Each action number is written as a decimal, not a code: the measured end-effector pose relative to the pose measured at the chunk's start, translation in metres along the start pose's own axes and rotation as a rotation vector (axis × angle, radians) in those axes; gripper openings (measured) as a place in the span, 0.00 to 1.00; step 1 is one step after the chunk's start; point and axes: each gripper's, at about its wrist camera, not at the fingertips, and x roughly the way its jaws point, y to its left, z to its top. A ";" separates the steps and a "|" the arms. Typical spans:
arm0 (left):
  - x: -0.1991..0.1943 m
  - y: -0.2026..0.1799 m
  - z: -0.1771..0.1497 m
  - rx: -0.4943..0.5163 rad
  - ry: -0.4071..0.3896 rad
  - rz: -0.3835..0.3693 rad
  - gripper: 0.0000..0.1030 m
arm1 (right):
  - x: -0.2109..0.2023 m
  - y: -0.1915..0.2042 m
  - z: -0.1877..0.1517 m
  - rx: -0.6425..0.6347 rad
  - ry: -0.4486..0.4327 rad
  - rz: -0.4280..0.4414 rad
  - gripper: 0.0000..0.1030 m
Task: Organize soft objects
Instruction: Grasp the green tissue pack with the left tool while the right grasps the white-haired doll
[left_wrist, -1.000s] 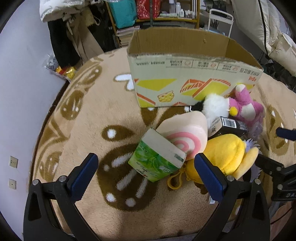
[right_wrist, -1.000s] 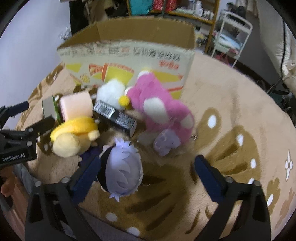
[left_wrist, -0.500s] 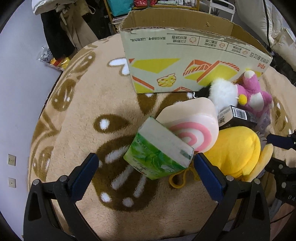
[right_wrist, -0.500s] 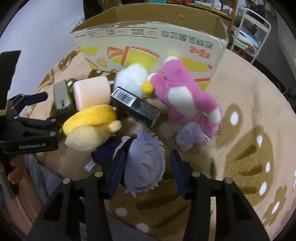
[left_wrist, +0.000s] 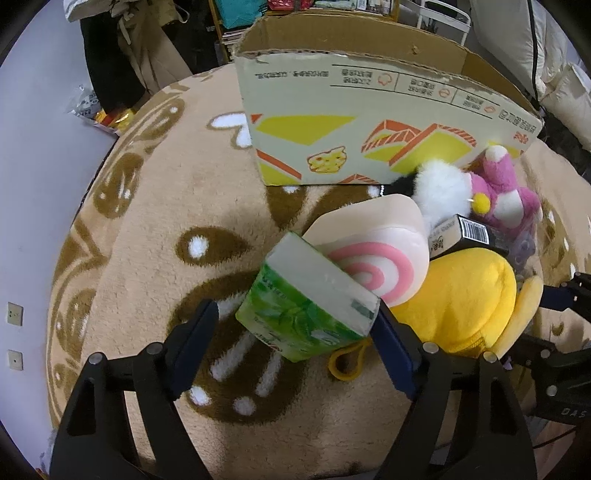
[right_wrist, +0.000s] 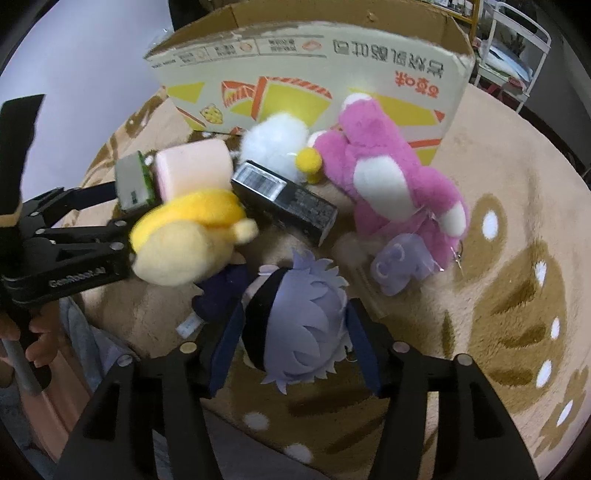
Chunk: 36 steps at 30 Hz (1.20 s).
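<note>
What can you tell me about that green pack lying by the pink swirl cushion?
The green pack looks like a soft plastic-wrapped block of tissues, with leafy green print on its sides and a plain pale top face. It lies tilted on the tan carpet, leaning against the pink swirl cushion. The left gripper straddles it: its jaws have just been closing, one pad at the pack's right corner, the other apparently still short of its left side.
</note>
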 end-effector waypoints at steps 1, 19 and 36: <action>0.001 0.001 0.000 -0.004 0.004 -0.006 0.77 | 0.004 -0.001 0.000 0.006 0.011 0.008 0.65; 0.001 0.011 -0.002 -0.090 0.008 -0.079 0.59 | 0.003 -0.014 -0.001 0.042 0.019 0.063 0.57; -0.033 -0.005 -0.017 -0.059 -0.111 -0.050 0.56 | -0.038 -0.024 -0.004 0.075 -0.124 -0.115 0.56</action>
